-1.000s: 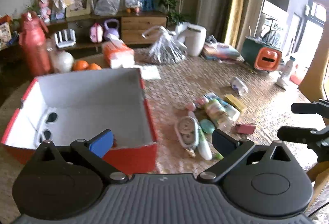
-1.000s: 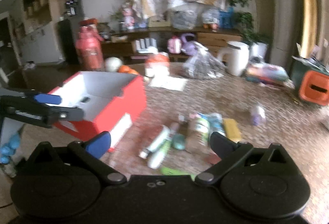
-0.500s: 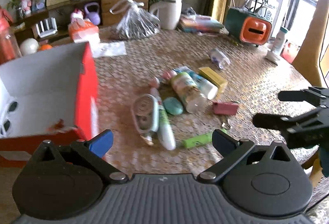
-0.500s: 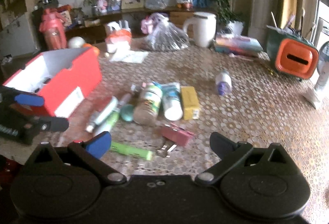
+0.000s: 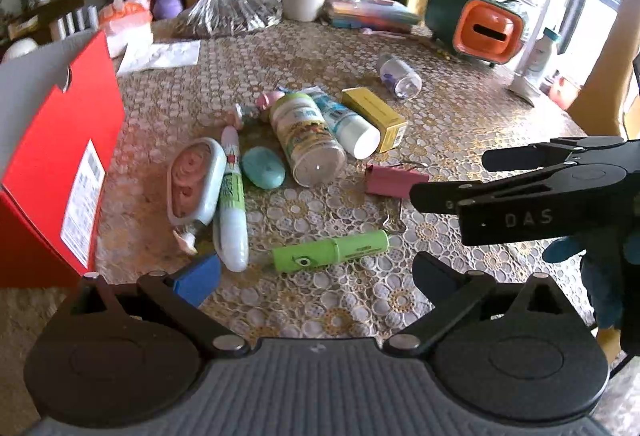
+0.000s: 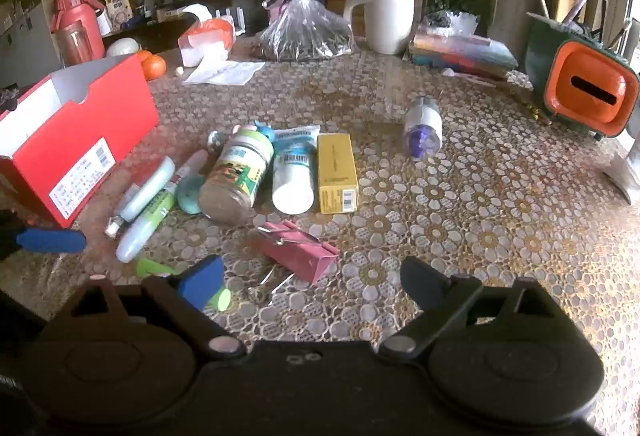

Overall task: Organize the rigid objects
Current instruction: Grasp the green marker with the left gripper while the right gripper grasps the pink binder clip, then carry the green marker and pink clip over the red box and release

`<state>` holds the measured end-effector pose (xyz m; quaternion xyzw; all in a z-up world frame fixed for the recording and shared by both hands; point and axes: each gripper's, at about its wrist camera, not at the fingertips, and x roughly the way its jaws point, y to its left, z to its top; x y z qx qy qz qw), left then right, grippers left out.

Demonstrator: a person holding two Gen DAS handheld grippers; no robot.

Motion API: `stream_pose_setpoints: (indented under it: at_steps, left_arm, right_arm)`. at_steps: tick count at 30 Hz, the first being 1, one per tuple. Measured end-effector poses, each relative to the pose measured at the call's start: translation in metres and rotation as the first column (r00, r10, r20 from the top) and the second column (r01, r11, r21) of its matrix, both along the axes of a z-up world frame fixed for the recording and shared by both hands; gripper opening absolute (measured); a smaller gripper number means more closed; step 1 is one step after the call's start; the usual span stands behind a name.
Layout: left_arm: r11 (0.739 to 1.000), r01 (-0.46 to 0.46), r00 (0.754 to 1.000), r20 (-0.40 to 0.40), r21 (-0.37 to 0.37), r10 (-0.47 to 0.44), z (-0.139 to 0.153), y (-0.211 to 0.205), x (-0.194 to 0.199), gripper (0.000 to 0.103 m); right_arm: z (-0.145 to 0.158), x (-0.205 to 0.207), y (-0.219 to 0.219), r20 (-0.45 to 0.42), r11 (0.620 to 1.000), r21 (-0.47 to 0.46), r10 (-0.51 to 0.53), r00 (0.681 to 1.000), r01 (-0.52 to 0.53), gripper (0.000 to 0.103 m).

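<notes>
Loose items lie on the lace-covered table (image 5: pixel 460 108): a spice jar (image 5: pixel 306 140), a white tube (image 5: pixel 348 124), a yellow box (image 5: pixel 374 118), a correction-tape dispenser (image 5: pixel 196 176), a glue stick (image 5: pixel 232 196) and a teal oval (image 5: pixel 264 168). An open red box (image 5: pixel 60 156) stands to their left. My left gripper (image 5: pixel 316 276) is open, low over a green marker (image 5: pixel 332 250) just ahead of its fingers. My right gripper (image 6: pixel 310 282) hovers over a pink binder clip (image 6: pixel 298 250); its jaws are closing, with the clip between them untouched.
A small clear bottle (image 6: pixel 424 130) lies apart on the right. Along the table's far side are a white mug (image 6: pixel 386 16), a knotted plastic bag (image 6: pixel 304 32), stacked books (image 6: pixel 460 50) and an orange-fronted pen holder (image 6: pixel 584 92). Paper (image 6: pixel 224 70) and oranges (image 6: pixel 152 64) sit behind the box.
Both grippers have come down toward the pile. The left one swung right, from over the red box to the green marker. The right gripper's jaws have narrowed a little.
</notes>
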<state>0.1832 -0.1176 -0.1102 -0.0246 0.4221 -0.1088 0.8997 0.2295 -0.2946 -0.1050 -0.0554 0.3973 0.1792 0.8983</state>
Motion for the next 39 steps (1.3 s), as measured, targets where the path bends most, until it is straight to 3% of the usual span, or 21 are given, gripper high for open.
stream_pose_setpoints:
  at_steps: [11,27,35,39]
  left_arm:
    - [0.998,-0.062,0.998,-0.029,0.025,0.063,-0.019,-0.026,0.012,0.103]
    - [0.990,-0.139,0.989,-0.056,0.024,0.140,-0.029,-0.028,0.026,0.102]
    - [0.991,-0.131,0.990,-0.044,0.015,0.132,-0.025,-0.027,0.025,0.081]
    - [0.992,-0.127,0.991,-0.048,-0.003,0.127,-0.024,-0.024,0.023,0.081]
  right_arm:
    - [-0.016,0.021,0.004,-0.030,0.999,-0.007,0.053,0.998,-0.053,0.087]
    - [-0.032,0.035,0.021,-0.043,0.999,0.042,0.005,0.999,-0.003,0.070]
    - [-0.034,0.031,0.022,-0.014,0.999,0.027,-0.038,0.999,0.038,0.058]
    - [-0.034,0.027,0.022,-0.006,0.999,0.024,-0.046,0.999,0.046,0.058]
